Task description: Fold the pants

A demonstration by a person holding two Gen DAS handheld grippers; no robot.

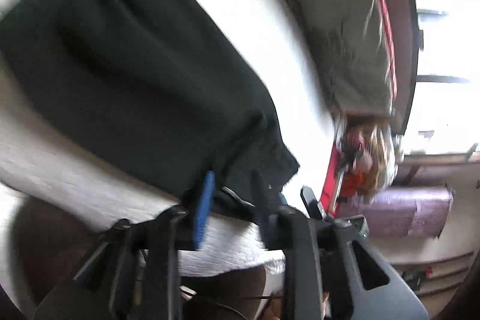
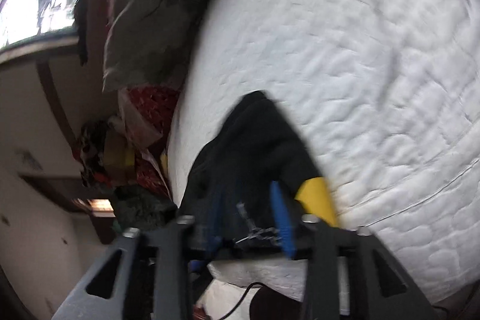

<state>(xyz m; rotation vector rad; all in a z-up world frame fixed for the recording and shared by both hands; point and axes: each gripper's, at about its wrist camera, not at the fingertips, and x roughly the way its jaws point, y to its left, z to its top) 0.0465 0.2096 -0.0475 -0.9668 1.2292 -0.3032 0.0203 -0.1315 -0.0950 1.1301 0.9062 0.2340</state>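
The pants (image 1: 129,65) are lying on the white mattress (image 1: 45,158) as a flat dark slab, so I'd say at least one fold is already in. What's left is probably another fold or just tidying the near edge, but that's a guess since no view shows the whole garment.

Left gripper (image 1: 231,200): jaws are parted, with the near hem of the pants sitting between the fingers. I can't see the pads pressing on it, so it reads as let go. Right gripper (image 2: 249,218): same deal, jaws apart with dark cloth bunched between them and nothing clamped.

The left wrist view gives the long flat spread of the pants running off to the far left. The right wrist view only catches a bunched corner at the mattress's near edge, but it shows a yellow tag (image 2: 315,197) and a small metal chain (image 2: 255,233) that the left view doesn't. Both are pretty blurry.
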